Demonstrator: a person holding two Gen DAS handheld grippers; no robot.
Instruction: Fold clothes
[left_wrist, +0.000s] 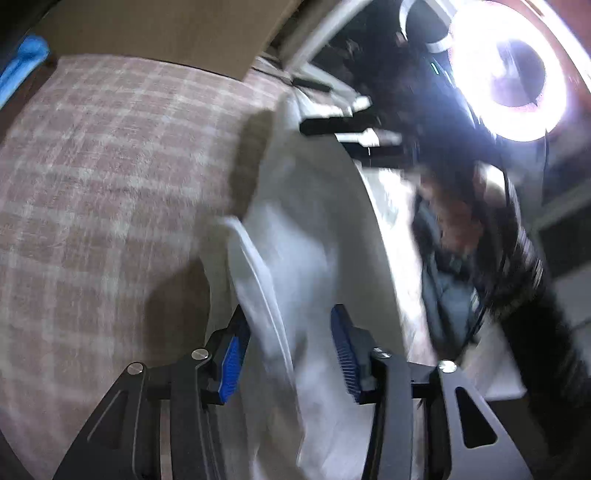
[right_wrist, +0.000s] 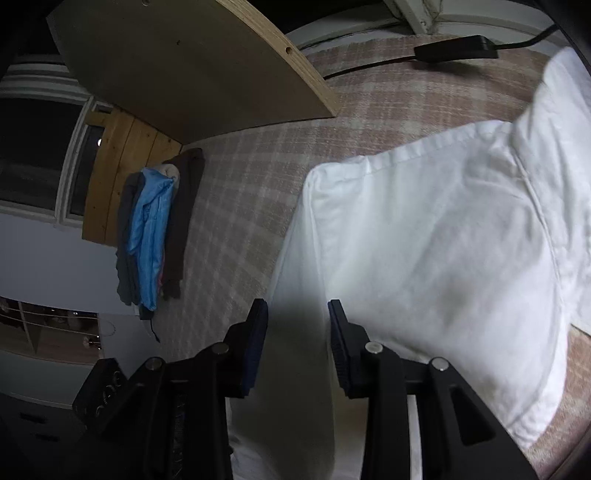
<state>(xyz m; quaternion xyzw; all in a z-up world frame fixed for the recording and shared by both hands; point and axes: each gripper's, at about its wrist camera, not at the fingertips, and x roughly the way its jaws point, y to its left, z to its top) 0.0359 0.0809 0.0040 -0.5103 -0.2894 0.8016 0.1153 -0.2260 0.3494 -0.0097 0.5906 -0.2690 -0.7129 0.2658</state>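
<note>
The white garment (right_wrist: 436, 236) lies on the plaid cover (right_wrist: 258, 192), partly folded: in the right wrist view one hemmed edge runs across its top and a seam curves down its right side, with the layers doubled under. It sits toward the right of the cover, well apart from the pile of clothes (right_wrist: 151, 236) at the far edge, probably so that each piece gets bare room for folding.

The right gripper (right_wrist: 297, 332) hangs over the garment's near left edge, jaws partly apart. Cloth lies beneath the gap, but neither pad presses on it, so it holds nothing. Its place suits a pinch at that edge for the next fold, I judge.

The left wrist view is blurred. The left gripper (left_wrist: 288, 347) stands jaws partly apart, with a raised fold of the garment (left_wrist: 295, 236) in the gap. The fold lies against the left pad, clear of the right one, so it is not clamped.

Beyond it a person (left_wrist: 480, 206) leans in beneath a ring light (left_wrist: 509, 77). A wooden board (right_wrist: 192, 59) rests at the cover's far end.
</note>
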